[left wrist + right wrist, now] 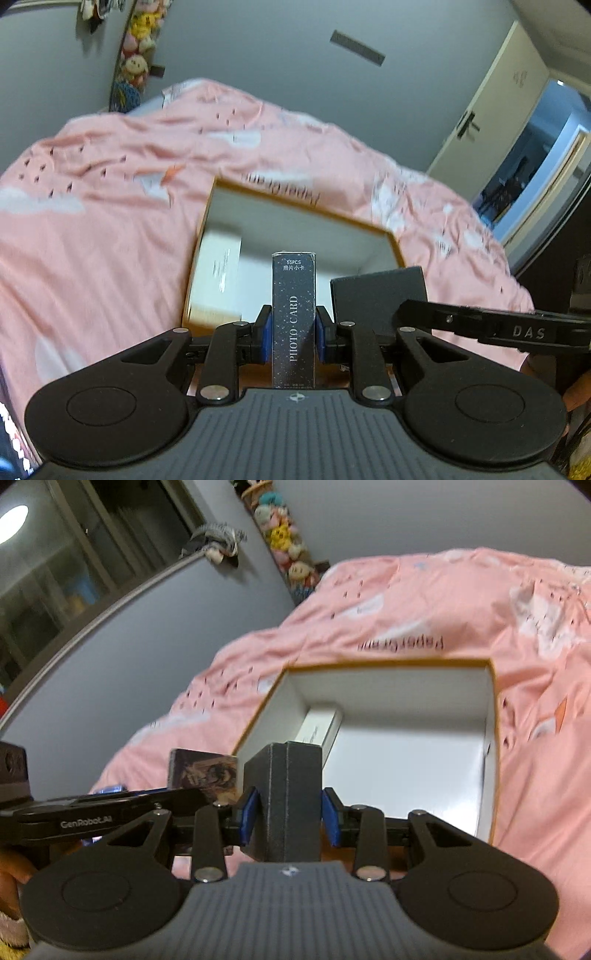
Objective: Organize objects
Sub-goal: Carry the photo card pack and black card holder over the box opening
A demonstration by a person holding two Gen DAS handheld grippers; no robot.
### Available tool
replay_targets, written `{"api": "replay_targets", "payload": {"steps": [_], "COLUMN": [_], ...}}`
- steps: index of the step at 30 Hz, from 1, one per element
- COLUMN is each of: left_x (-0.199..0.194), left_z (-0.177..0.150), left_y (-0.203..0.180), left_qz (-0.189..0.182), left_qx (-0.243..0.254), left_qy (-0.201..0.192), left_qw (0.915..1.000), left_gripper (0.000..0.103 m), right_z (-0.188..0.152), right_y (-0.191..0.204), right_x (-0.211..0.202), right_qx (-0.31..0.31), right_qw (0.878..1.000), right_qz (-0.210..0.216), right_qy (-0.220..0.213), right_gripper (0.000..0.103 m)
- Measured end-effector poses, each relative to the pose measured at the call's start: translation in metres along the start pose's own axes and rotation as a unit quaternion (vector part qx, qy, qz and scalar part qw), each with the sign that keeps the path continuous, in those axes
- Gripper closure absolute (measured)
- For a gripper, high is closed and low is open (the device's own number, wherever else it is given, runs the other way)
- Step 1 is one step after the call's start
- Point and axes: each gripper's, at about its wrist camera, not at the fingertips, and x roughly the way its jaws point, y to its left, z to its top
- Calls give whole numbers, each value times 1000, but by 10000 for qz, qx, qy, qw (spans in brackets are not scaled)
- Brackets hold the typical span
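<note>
My left gripper [293, 334] is shut on a dark starry photo card box [293, 295], held upright above the near edge of an open cardboard box [295, 206] on the pink bed. A white box [218, 273] lies inside it at the left. My right gripper [288, 816] is shut on a plain black box [288, 794], just in front of the same cardboard box [493, 746], where the white box [319, 727] shows inside. The black box [380, 295] and the right gripper's arm appear at right in the left wrist view. The photo card box [203, 771] shows at left in the right wrist view.
A pink bedspread [92, 177] covers the bed under the cardboard box. Plush toys [284, 535] hang on the grey wall behind. An open white door [491, 122] stands at the right. A window [55, 561] is at the left.
</note>
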Motion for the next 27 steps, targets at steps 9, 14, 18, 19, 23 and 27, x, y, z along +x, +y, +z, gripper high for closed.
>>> {"api": "replay_targets", "payload": {"steps": [9, 14, 18, 19, 23, 27], "left_x": [50, 91, 111, 116, 131, 146], "left_z": [27, 23, 17, 15, 12, 9], "left_y": [-6, -1, 3, 5, 10, 16], "left_qz": [56, 97, 58, 40, -49, -199], "left_qx": [73, 12, -8, -14, -95, -236], "left_qy": [-24, 420, 719, 816, 1138, 1460], "left_qw": [10000, 9991, 9974, 9967, 9934, 9888], "left_gripper": [78, 78, 78, 78, 78, 78], "right_z": [21, 12, 3, 2, -3, -6], "right_y": [-29, -49, -62, -65, -73, -80], "right_x": [33, 58, 73, 75, 85, 93], "right_qx": [461, 740, 845, 881, 931, 1017], "right_qw": [9985, 9958, 9934, 9930, 9912, 9894], "right_qz": [-280, -508, -676, -672, -751, -764], "right_qy": [-57, 179, 369, 418, 564, 697], "right_gripper": [64, 64, 64, 64, 64, 64]}}
